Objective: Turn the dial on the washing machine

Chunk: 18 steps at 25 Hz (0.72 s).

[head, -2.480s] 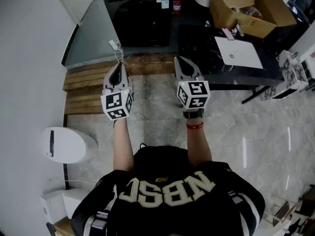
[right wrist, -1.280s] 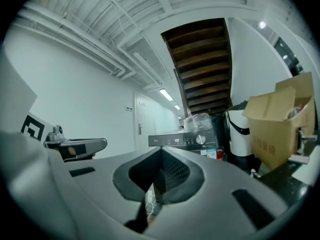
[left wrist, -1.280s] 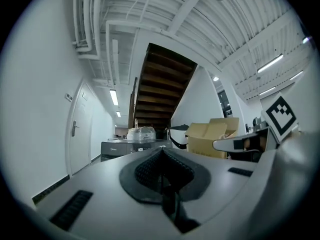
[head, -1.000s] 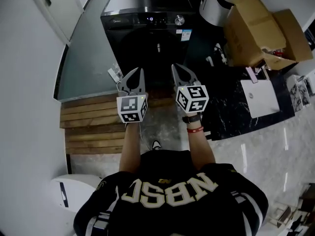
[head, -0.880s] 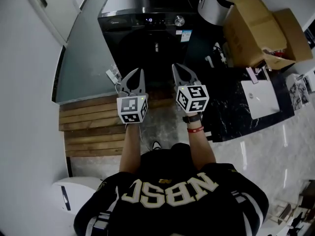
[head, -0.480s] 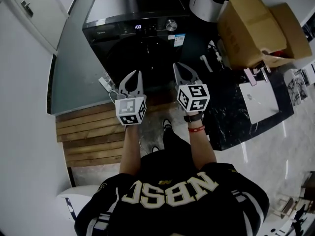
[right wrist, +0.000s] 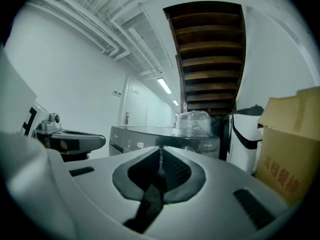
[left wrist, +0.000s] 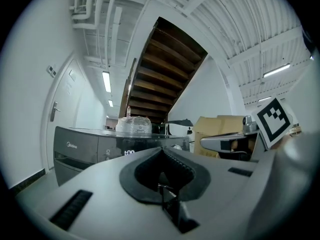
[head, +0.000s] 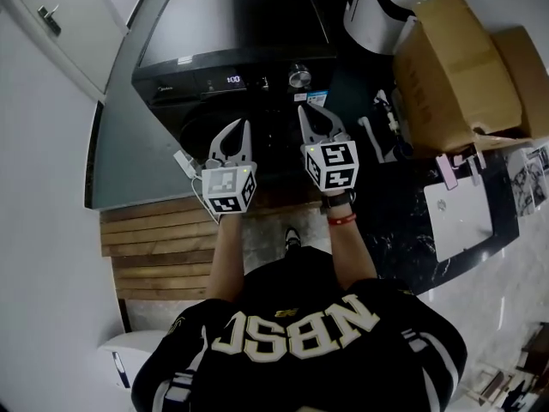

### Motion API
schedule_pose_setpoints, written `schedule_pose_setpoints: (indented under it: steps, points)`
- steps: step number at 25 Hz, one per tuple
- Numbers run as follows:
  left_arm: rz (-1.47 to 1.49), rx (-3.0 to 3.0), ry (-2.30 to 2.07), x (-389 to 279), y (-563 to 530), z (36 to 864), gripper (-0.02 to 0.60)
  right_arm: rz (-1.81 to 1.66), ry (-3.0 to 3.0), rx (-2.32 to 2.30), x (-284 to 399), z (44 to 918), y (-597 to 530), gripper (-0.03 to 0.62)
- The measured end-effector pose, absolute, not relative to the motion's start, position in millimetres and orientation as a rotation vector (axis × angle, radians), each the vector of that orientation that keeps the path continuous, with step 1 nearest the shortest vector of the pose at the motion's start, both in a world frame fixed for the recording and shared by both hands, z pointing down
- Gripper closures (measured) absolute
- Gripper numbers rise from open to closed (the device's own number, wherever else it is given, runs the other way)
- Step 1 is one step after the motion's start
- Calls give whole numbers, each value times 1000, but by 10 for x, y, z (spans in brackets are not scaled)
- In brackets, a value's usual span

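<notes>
Here the dial point(head: 298, 77) sits at the right end of the washing machine's point(head: 225, 26) front top edge, and the right claw point(head: 306, 112), near it but apart, is closed on nothing like the left claw point(head: 237, 129), so it would probably just nudge or skid off the knob unless it spreads first.

left hand-held gripper point(head: 233, 127) and right hand-held gripper point(head: 305, 110) both closed, empty, level.

Washing machine point(head: 232, 24) black; dial point(head: 298, 77) silver; cardboard box point(head: 455, 58) tan; slatted wood step point(head: 163, 247) brown; stone surface point(head: 403, 230) black, white-veined.
</notes>
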<state>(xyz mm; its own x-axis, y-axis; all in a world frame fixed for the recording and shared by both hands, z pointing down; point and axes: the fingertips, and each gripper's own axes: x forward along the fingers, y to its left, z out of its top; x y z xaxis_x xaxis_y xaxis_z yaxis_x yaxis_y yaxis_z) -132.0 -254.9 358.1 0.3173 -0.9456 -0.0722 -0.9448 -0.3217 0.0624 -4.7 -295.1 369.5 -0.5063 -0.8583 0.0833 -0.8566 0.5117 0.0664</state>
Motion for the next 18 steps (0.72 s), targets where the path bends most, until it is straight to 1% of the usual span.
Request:
schedule_pose_setpoints:
  steps: [6, 10, 16, 18]
  points:
    - [-133, 2536, -1857, -1165, -2941, 3624, 568, -85, -2634, 1457, 45, 3763, -3395, 574]
    - [-118, 2528, -1873, -1160, -3065, 3687, 568, -159, -2626, 1415, -13, 3756, -3551, 573]
    - [-110, 2513, -1861, -1178, -3186, 3784, 568, -347, -2521, 1334, -107, 3738, -3677, 569]
    - [-104, 2529, -1840, -1178, -3243, 3800, 568, -424, -2480, 1293, -164, 3763, -3738, 557]
